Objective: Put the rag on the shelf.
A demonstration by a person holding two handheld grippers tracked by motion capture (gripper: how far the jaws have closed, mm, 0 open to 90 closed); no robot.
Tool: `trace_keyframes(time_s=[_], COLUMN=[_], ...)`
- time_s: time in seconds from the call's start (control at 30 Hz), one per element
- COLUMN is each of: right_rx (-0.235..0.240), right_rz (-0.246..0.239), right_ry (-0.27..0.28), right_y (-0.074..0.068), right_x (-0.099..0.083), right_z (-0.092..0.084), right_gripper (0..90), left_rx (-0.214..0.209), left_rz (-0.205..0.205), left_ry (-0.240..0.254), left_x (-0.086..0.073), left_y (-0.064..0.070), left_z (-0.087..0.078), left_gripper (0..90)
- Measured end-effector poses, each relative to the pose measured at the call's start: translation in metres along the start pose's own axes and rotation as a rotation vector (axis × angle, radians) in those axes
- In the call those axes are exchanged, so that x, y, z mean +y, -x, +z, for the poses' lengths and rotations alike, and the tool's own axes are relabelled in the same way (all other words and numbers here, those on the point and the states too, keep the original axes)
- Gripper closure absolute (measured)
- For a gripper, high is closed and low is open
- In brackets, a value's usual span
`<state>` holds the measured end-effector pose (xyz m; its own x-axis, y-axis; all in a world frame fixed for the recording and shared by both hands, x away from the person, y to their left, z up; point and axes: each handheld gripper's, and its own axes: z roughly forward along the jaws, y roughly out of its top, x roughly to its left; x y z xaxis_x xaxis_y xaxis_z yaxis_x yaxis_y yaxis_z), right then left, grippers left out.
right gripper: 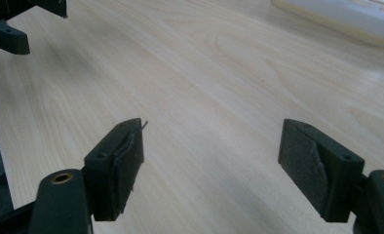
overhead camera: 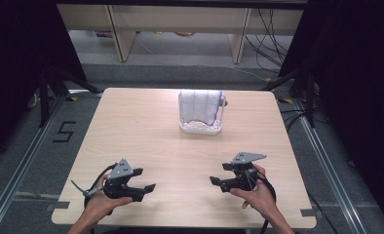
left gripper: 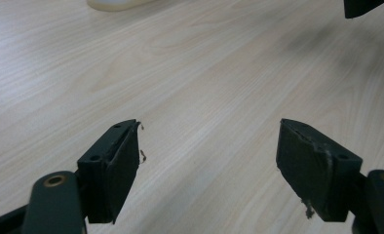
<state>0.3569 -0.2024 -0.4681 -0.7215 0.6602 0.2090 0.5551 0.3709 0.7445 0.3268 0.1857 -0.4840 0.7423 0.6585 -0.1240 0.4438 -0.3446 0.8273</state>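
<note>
A white rack (overhead camera: pixel 200 127) with a white cloth (overhead camera: pixel 200 107) draped over it stands at the far middle of the light wooden table (overhead camera: pixel 146 131). My left gripper (overhead camera: pixel 145 179) is held low over the near left of the table, its jaws wide apart with nothing between them (left gripper: pixel 209 131). My right gripper (overhead camera: pixel 219 173) hovers over the near right, open and empty (right gripper: pixel 213 127). The two point inward toward each other. The rack's base (right gripper: pixel 346 17) lies far off at the top right of the right gripper view, and the left gripper's jaws (right gripper: pixel 9 34) at its top left.
Bare wood lies between the grippers and the rack. The near table edge (overhead camera: pixel 180 226) runs just under the hands. Beyond the table are a grey floor with a black "5" mark (overhead camera: pixel 64 131), pale shelving (overhead camera: pixel 180 22) and dark stand legs (overhead camera: pixel 307 92) at both sides.
</note>
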Motion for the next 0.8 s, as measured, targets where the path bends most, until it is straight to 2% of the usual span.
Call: trace_keyframes(time_s=[0.07,0.1,0.13,0.17,0.2,0.23,0.27,0.3,0.33,0.37,0.4,0.43,0.47,0.5,0.53,0.57,0.6,0.63,0.7,0.77,0.8], right_rx=[-0.003,0.014,-0.003,0.010,-0.005,0.017,0.008,-0.008,-0.005,-0.005,-0.012,-0.022,-0.003,-0.008,-0.005,-0.016,-0.001,-0.022,-0.012,-0.016,-0.019], right_rz=[-0.003,-0.014,-0.007,0.025,-0.004,-0.002,0.000,-0.001,0.015,0.027,0.031,0.007,0.040,-0.002,0.007,0.029,0.018,0.002,-0.004,0.003,-0.019], right_ry=[0.000,0.004,-0.001,-0.008,-0.005,-0.006,-0.006,-0.006,-0.010,-0.010,-0.019,-0.015,-0.023,-0.023,-0.020,-0.036,-0.026,-0.031,-0.030,-0.041,-0.042], right_y=[-0.001,0.000,-0.001,-0.004,-0.003,-0.003,-0.003,-0.004,-0.006,-0.007,-0.008,-0.006,-0.009,-0.008,-0.009,-0.013,-0.013,-0.012,-0.012,-0.015,-0.013], right_x=[-0.005,-0.008,-0.010,-0.014,-0.016,-0.019,-0.021,-0.023,-0.025,-0.028,-0.031,-0.033,-0.035,-0.036,-0.038,-0.038,-0.039,-0.039,-0.040,-0.041,-0.041], right_z=[0.000,0.002,0.001,0.001,0.001,0.002,0.001,0.000,-0.001,-0.001,-0.001,-0.001,-0.001,-0.001,-0.001,-0.002,-0.001,-0.002,-0.002,-0.001,0.000], right_gripper=[23.4,22.8,21.3,19.2,18.3,17.5,17.1,16.7,16.7,16.7,16.7,16.7,16.7,16.7,16.7,16.7,16.7,16.7,16.7,16.7,16.7], left_rx=[-0.004,-0.002,0.003,0.008,0.008,0.015,0.022,0.022,0.031,0.033,0.040,0.046,0.046,0.056,0.049,0.053,0.048,0.062,0.056,0.068,0.075], left_rz=[-0.004,0.004,0.013,0.022,0.022,0.024,0.046,0.046,0.033,0.020,0.048,0.045,0.045,0.047,0.022,0.029,0.048,0.041,0.035,0.034,0.029], left_ry=[-0.006,-0.010,-0.016,-0.023,-0.023,-0.035,-0.048,-0.048,-0.054,-0.039,-0.055,-0.057,-0.057,-0.059,-0.044,-0.050,-0.061,-0.065,-0.071,-0.073,-0.069], left_x=[-0.004,-0.006,-0.010,-0.013,-0.013,-0.016,-0.022,-0.022,-0.026,-0.028,-0.028,-0.028,-0.028,-0.028,-0.029,-0.029,-0.030,-0.031,-0.031,-0.031,-0.031], left_y=[0.004,0.005,0.007,0.009,0.009,0.013,0.014,0.014,0.017,0.019,0.019,0.019,0.019,0.018,0.019,0.018,0.016,0.017,0.016,0.015,0.014], left_z=[0.000,0.001,0.001,0.002,0.002,0.002,0.002,0.002,0.001,0.002,-0.001,-0.002,-0.002,-0.004,-0.003,-0.003,-0.003,-0.003,-0.002,-0.002,-0.002], left_gripper=[23.5,23.5,23.3,23.0,22.8,22.7,22.4,21.3,20.3,19.9,19.9,19.9,19.8,19.6,19.4,18.9,18.7,18.3,17.8,17.5,17.1])
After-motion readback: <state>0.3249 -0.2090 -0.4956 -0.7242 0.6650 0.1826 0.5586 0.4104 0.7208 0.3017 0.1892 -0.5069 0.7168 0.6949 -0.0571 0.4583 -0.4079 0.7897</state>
